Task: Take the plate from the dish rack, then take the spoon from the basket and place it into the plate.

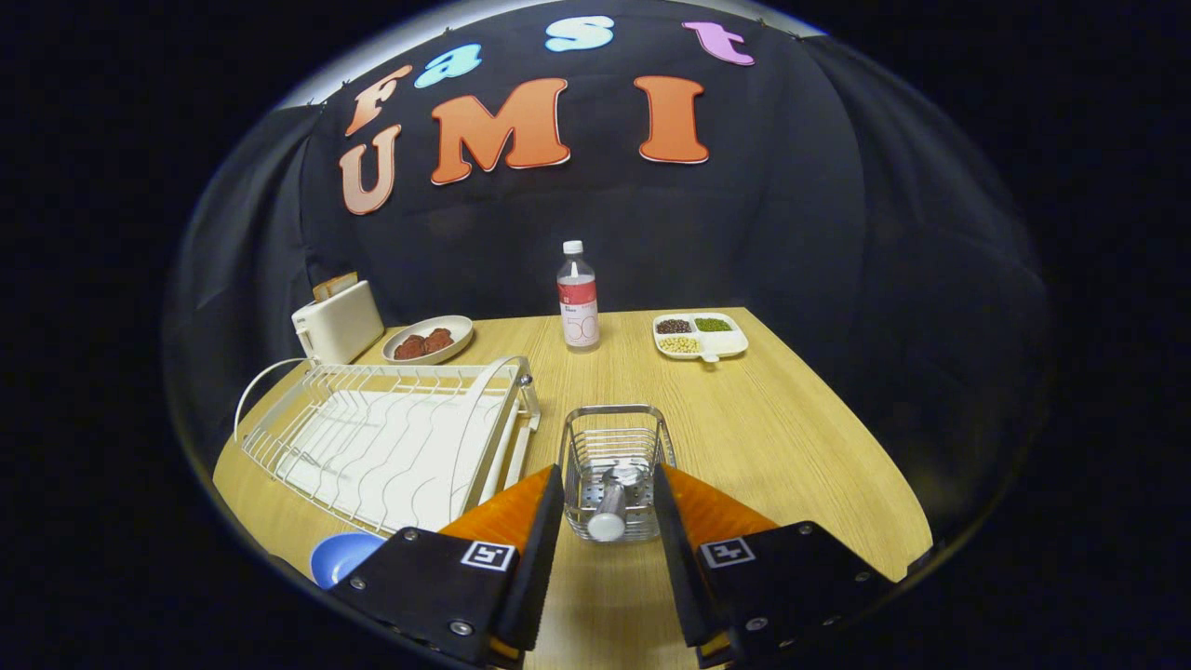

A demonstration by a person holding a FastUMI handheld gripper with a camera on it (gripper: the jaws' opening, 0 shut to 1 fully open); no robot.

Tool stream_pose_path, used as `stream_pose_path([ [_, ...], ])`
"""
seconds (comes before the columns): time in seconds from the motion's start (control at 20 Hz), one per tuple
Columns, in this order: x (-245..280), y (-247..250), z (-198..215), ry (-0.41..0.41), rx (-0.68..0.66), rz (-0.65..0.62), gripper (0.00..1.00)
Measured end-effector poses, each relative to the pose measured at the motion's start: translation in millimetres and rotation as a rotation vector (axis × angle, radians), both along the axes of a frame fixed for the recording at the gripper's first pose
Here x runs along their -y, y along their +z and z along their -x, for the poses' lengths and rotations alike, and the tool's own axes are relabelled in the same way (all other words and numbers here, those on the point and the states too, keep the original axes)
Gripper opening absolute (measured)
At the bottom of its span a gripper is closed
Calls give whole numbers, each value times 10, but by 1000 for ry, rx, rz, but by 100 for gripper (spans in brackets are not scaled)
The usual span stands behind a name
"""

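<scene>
My gripper (609, 498) is open, its orange-and-black fingers (521, 521) flanking a small wire basket (616, 437) on the wooden table. The spoon (611, 510) stands in the basket with its silver handle end pointing toward me, between the fingertips; neither finger presses on it. A blue plate (340, 556) lies on the table near me, left of the left finger and in front of the white dish rack (391, 433). The rack's slots hold nothing.
A white toaster (337, 321) and an oval dish of reddish food (430, 339) stand at the back left. A water bottle (578, 298) stands at the back middle, and a divided tray of beans (700, 336) at the back right. The table edge (837, 409) runs along the right.
</scene>
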State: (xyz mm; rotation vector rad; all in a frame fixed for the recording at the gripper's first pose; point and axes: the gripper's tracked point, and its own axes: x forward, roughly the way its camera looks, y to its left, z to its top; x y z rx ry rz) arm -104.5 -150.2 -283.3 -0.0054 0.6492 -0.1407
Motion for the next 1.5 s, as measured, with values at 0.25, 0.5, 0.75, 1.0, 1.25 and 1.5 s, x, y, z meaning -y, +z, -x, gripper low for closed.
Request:
stream_pose_path([
  [0.25, 179, -178, -133, -30, -35, 24, 28],
  [0.5, 89, -96, -191, -21, -52, -28, 17],
  [0.75, 89, 288, -201, -11, 0, 13, 17],
  [1.0, -65, 797, -74, 39, 58, 28, 17],
  [1.25, -464, 1200, 191, 125, 103, -44, 17],
  [1.5, -1002, 1359, 532, 301, 95, -133, 17],
])
